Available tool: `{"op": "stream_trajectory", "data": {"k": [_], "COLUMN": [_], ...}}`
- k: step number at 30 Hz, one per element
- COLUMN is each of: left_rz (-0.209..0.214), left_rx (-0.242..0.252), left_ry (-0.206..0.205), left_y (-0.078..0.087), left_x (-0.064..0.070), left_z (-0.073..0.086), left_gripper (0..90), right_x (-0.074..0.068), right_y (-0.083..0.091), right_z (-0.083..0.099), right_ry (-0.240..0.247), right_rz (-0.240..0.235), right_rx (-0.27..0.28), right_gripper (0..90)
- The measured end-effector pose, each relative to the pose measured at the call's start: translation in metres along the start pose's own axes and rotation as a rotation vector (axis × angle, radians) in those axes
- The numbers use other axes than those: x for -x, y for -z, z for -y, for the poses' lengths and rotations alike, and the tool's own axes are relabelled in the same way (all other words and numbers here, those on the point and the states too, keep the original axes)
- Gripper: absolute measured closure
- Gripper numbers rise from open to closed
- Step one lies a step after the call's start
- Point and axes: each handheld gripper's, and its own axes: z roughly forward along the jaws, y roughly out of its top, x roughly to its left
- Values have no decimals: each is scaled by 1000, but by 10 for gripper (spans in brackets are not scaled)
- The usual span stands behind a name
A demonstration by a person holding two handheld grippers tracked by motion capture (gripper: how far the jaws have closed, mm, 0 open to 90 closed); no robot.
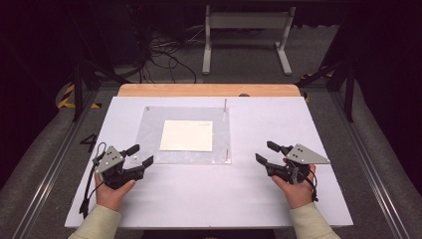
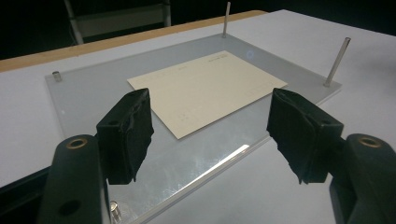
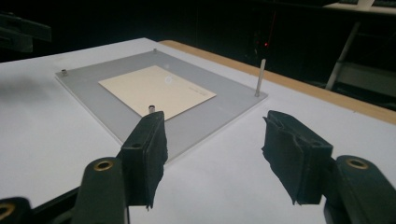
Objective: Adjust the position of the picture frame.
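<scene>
A clear acrylic plate [image 1: 144, 139] lies flat on the white table [image 1: 199, 194], with a cream paper sheet [image 1: 186, 135] in its middle. Thin metal pins [image 1: 225, 105] stand at its corners. My left gripper [image 1: 141, 154] rests open at the plate's near left corner, nothing between its fingers. In the left gripper view the open jaws frame the plate [image 2: 93, 98] and the sheet [image 2: 205, 88]. My right gripper [image 1: 264, 151] sits open on the table, right of the plate and apart from it. Its view shows the plate [image 3: 219, 105], the sheet [image 3: 156, 88] and a tall pin [image 3: 260, 77].
A wooden strip [image 1: 209, 90] runs along the table's far edge. Beyond it stand a white frame [image 1: 246, 30] and loose cables [image 1: 164, 55] on the floor. Bare white table surface lies in front of and to the right of the plate.
</scene>
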Motion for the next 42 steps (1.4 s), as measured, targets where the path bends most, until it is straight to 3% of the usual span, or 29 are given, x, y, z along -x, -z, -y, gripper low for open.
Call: {"op": "stream_trajectory", "data": {"k": [7,17,21,25,28,30,38,42], "left_rz": [-20,-27,-25,-26,-27,-24,-23,-24], "left_rx": [-15,-38,-49,-57,-61,-66,-69,-67], "left_ry": [-6,-9,-11,-6,-7,-7,-2,1], "left_y": [4,5,6,6,5,5,4,4], "left_x": [0,-1,-2,-3,-2,-2,-3,-4], "left_z": [-1,0,1,1,1,1,1,1], "left_gripper": [314,314,315,315,316,317,317,317], "right_x": [-10,-29,-33,-37,-39,-40,-42,-46], "right_y": [-17,-75,-98,-113,-120,-121,-117,-106], "right_z": [-10,-29,-24,-14,-9,-8,-12,-17], "right_ry": [26,52,-4,-15,-6,19,27,49], "right_rz": [-37,-106,-103,-123,-133,-124,-120,-131], "right_rx": [-43,-132,-215,-283,-310,-323,-319,-313], "right_gripper": [432,438,458,542,670,819,843,843]}}
